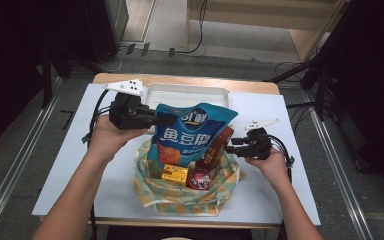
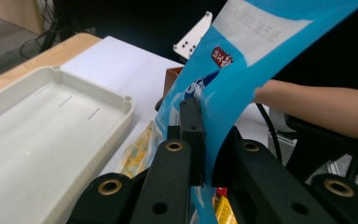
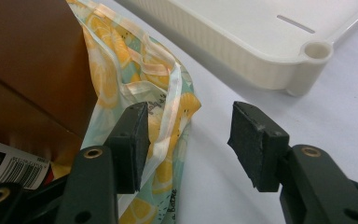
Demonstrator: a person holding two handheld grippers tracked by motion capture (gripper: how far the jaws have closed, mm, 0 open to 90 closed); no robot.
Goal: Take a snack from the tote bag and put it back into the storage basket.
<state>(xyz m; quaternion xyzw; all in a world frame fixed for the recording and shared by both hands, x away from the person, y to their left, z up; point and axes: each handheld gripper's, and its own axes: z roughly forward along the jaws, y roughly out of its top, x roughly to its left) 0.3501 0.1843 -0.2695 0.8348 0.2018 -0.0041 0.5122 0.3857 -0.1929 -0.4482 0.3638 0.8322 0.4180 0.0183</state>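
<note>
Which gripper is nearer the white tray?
Left. The left gripper, clamped on the blue snack bag, sits beside the white tray; the right gripper is open at the patterned bag.

A shallow white tray (image 1: 186,94) lies empty at the far edge of the desk (image 1: 55,170), near the middle, its long side running along that edge; its rim is ribbed on the outside and has a round post at the corner (image 3: 318,50). The desk has a white top with a wooden strip showing along its far edge. In the bag's mouth towards the near edge sit a small yellow box (image 1: 174,174) and, just beside it, a round red-and-black tin (image 1: 199,178). Behind them a brown box (image 1: 215,148) leans upright. Black cables (image 1: 200,30) trail over the grey floor beyond the desk.
</note>
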